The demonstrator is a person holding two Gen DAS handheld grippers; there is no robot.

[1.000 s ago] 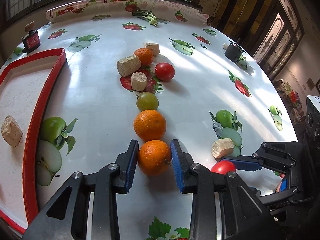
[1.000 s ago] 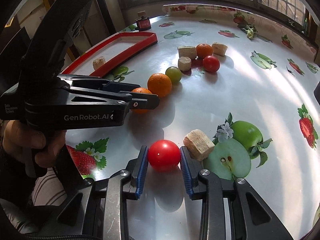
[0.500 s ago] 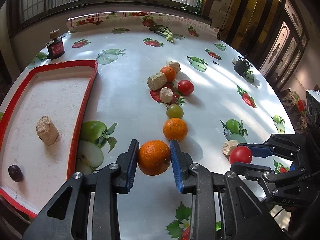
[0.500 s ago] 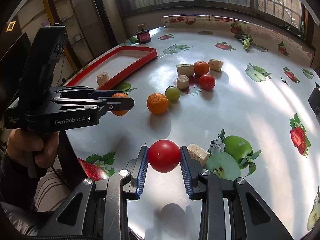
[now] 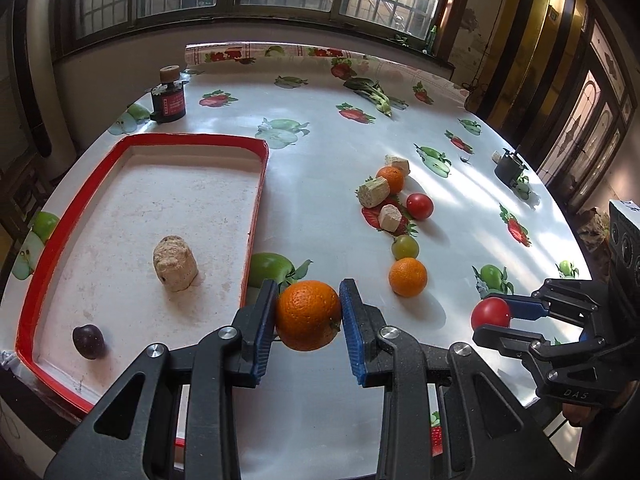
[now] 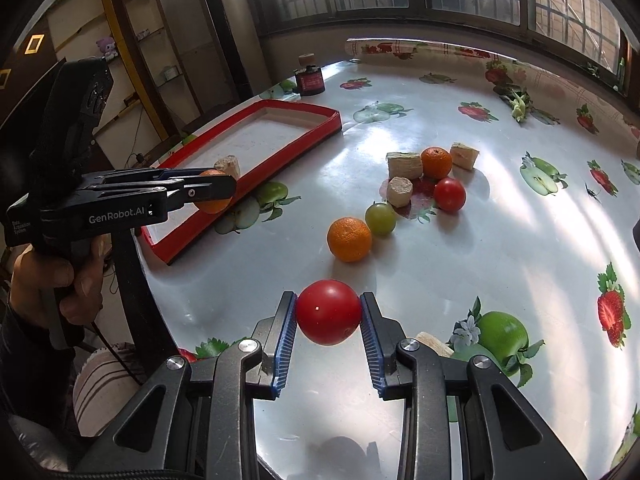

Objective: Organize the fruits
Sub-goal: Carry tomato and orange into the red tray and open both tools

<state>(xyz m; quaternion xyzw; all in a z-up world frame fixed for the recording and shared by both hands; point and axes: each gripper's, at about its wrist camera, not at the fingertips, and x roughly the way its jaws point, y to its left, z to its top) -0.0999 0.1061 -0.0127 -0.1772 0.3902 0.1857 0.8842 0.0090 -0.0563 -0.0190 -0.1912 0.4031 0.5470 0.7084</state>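
1. left claw is clamped on an orange, blue pads pressed to both sides, the fruit held up off the worktop just beside the near corner of the red-rimmed tray.
2. right claw is clamped on a red tomato, also clear of the worktop, its shadow on the surface below.
3. inside the tray: a pale chunky block near the middle and a dark plum by the near edge.
4. loose on the worktop: a second orange touching a green tomato, and beyond them a smaller orange and another red tomato among three beige blocks.
5. one more beige block peeks out just behind the right claw's finger.
6. from the right wrist view, a hand grips the handle of the left claw, which sits level with the tray's long red edge.
7. a small dark jar stands at the far edge beyond the tray.
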